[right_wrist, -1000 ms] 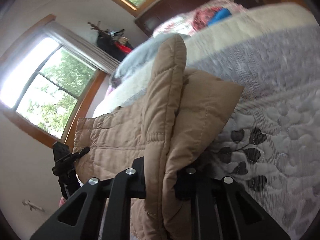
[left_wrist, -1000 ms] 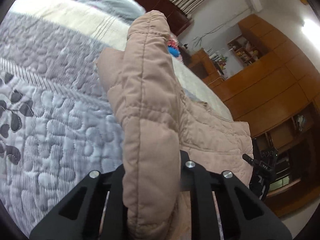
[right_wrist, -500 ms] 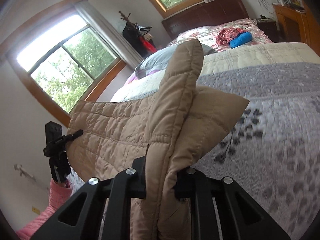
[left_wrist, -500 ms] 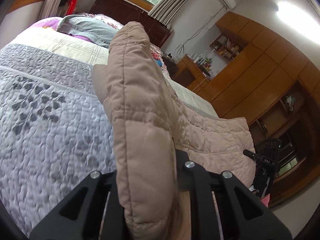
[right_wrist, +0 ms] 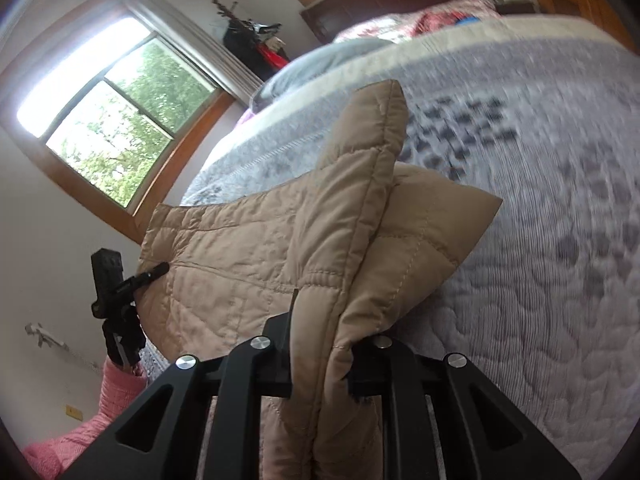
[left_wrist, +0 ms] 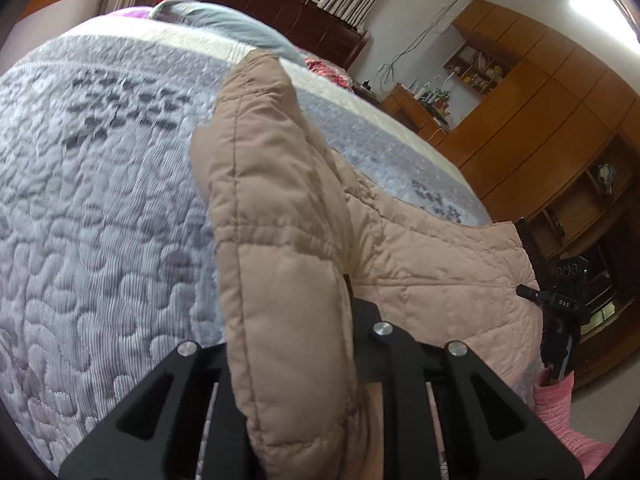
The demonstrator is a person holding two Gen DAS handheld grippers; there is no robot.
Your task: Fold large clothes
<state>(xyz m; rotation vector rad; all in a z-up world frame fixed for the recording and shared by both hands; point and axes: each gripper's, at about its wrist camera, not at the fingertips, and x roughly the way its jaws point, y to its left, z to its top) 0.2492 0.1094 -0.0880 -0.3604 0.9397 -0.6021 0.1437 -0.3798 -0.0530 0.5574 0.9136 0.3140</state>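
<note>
Overhead, nothing obstructs; a grey quilted bedspread [left_wrist: 100,208] covers the bed, wooden cabinets [left_wrist: 552,120] stand beyond it, a window [right_wrist: 108,120] lies on the other side. The beige padded jacket [left_wrist: 280,240] hangs stretched above the bed between both grippers; left gripper [left_wrist: 294,344] clamped on one bunched edge, right gripper [right_wrist: 320,344] clamped on the other; both point forward over the bedspread.

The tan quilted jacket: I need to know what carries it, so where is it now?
The tan quilted jacket hangs stretched between the left gripper and right gripper, each clamped on one end, above the grey quilted bedspread.
</note>
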